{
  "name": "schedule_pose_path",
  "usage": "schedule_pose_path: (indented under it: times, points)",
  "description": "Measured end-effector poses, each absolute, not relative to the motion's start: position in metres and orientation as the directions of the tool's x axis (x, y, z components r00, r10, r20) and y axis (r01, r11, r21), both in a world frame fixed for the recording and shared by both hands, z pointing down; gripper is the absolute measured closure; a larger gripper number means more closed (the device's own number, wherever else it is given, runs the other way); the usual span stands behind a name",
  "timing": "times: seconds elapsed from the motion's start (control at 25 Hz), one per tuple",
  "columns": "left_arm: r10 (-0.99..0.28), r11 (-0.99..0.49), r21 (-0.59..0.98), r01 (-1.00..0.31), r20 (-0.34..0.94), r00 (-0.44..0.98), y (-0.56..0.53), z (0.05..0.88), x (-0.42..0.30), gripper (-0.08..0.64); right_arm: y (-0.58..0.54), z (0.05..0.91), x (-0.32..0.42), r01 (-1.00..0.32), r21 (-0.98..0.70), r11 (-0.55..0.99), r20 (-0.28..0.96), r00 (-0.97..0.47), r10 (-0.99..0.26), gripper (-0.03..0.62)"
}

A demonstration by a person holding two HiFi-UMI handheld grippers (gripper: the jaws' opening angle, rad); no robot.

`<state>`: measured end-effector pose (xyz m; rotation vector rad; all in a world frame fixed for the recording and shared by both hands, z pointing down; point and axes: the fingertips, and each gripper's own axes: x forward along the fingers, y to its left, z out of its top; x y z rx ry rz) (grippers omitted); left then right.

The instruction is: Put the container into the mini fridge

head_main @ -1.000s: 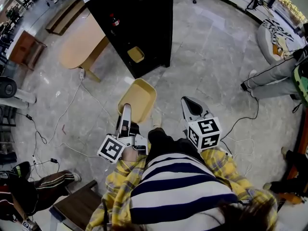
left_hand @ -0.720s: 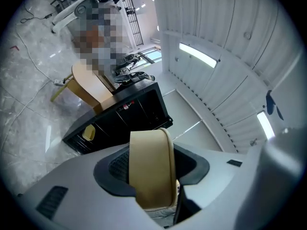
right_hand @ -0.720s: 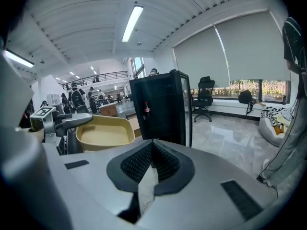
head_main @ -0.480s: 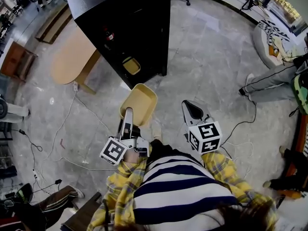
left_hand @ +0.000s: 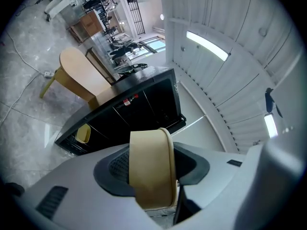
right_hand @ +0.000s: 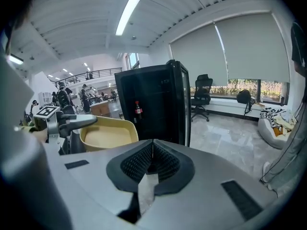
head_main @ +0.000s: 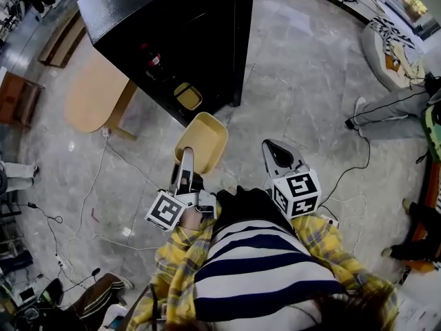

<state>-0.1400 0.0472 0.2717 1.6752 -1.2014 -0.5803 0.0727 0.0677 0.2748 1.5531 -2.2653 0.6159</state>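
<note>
A shallow yellow container (head_main: 201,138) hangs over the floor just in front of the black mini fridge (head_main: 180,33). My left gripper (head_main: 187,155) is shut on its near rim; in the left gripper view the container's wall (left_hand: 151,169) stands upright between the two jaws. The fridge's front (left_hand: 127,111) is open and dark, with a red-capped bottle (head_main: 153,59) and a second small yellow container (head_main: 187,96) on its shelves. To the right, my right gripper (head_main: 276,150) is shut with nothing in it, its pads (right_hand: 152,153) pressed together. From there the container (right_hand: 108,134) shows at the left.
A light wooden table (head_main: 96,95) stands left of the fridge, with cables (head_main: 103,178) trailing over the marble floor. A person's legs (head_main: 389,109) stretch in from the right near a beanbag (head_main: 389,50). An office chair (right_hand: 202,97) stands by the windows.
The fridge has drawn nearer and fills more of the head view. The container, still held by my left gripper, now sits closer to the fridge's open front.
</note>
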Motion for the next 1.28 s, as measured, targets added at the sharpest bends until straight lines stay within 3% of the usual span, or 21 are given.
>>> schedule_pose_path:
  times: [0.48, 1.28]
  points:
    - [-0.889, -0.077, 0.889, -0.452, 0.145, 0.435, -0.001, 0.295, -0.136, 0.35, 0.032, 0.286, 0.064, -0.939, -0.13, 0.317, 0.512, -0.337, -0.79, 0.565]
    - [-0.955, 0.042, 0.934, -0.355, 0.141, 0.26, -0.091, 0.373, -0.106, 0.35, -0.061, 0.359, 0.08, -0.858, -0.121, 0.5, 0.577, -0.47, -0.668, 0.565]
